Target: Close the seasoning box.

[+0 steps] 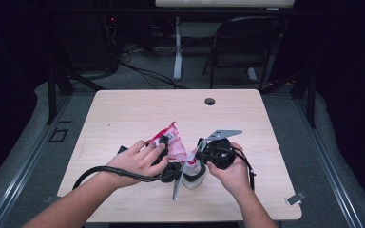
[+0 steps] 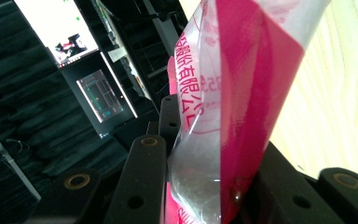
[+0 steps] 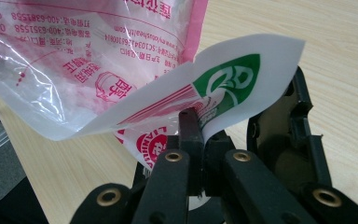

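Observation:
A pink, white and clear plastic bag (image 1: 171,140) with red print hangs over the middle of the table between my two grippers. My left gripper (image 1: 165,143) is shut on the bag's pink side (image 2: 242,93), which runs up between its black jaws (image 2: 214,140). My right gripper (image 1: 198,154) is shut on a white corner flap with a green logo (image 3: 233,79), its jaws (image 3: 198,126) pressed together on the film. The bag's printed body (image 3: 98,60) sags to the left of that flap. A small clear container (image 1: 192,176) stands on the table just below the grippers.
The light wood table (image 1: 123,114) has a cable hole (image 1: 210,101) near its far edge. A folding chair (image 1: 247,42) and a desk leg (image 1: 177,47) stand beyond it. A lit monitor (image 2: 58,28) appears in the left gripper view.

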Demonstrator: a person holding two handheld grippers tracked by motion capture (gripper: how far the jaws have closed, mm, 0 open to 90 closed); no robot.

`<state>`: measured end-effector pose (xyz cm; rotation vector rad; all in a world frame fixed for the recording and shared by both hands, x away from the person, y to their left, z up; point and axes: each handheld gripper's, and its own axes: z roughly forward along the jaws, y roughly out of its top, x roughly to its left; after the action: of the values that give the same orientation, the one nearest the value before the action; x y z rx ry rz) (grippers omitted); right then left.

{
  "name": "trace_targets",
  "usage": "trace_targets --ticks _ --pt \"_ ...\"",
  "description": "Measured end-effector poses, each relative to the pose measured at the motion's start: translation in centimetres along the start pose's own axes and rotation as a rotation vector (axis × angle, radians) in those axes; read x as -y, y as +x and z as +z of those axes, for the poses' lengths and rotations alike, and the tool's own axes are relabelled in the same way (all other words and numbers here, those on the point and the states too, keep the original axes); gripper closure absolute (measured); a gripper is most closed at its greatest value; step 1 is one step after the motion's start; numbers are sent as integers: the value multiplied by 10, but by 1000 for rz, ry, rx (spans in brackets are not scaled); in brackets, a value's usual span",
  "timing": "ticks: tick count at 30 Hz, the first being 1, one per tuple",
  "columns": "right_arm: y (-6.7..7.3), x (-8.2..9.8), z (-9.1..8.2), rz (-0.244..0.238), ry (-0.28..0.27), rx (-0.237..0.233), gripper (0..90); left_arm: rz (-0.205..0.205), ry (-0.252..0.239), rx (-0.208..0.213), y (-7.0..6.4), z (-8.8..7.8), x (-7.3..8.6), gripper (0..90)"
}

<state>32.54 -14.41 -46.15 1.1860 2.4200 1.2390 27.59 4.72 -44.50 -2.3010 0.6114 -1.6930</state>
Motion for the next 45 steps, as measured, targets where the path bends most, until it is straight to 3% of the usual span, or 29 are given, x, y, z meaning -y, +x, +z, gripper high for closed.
trace_targets --ticks 14,29,44,45 --pt "-1 0 2 1 2 1 900 0 1 15 0 0 -1 783" --pt "-1 0 1 -3 -19 25 900 28 1 -4 3 -2 -5 790" --pt "-1 0 3 -3 -21 28 900 28 -4 -2 4 -6 -7 820" --pt "-1 0 2 -2 -22 28 900 15 -8 5 3 -5 -6 821"
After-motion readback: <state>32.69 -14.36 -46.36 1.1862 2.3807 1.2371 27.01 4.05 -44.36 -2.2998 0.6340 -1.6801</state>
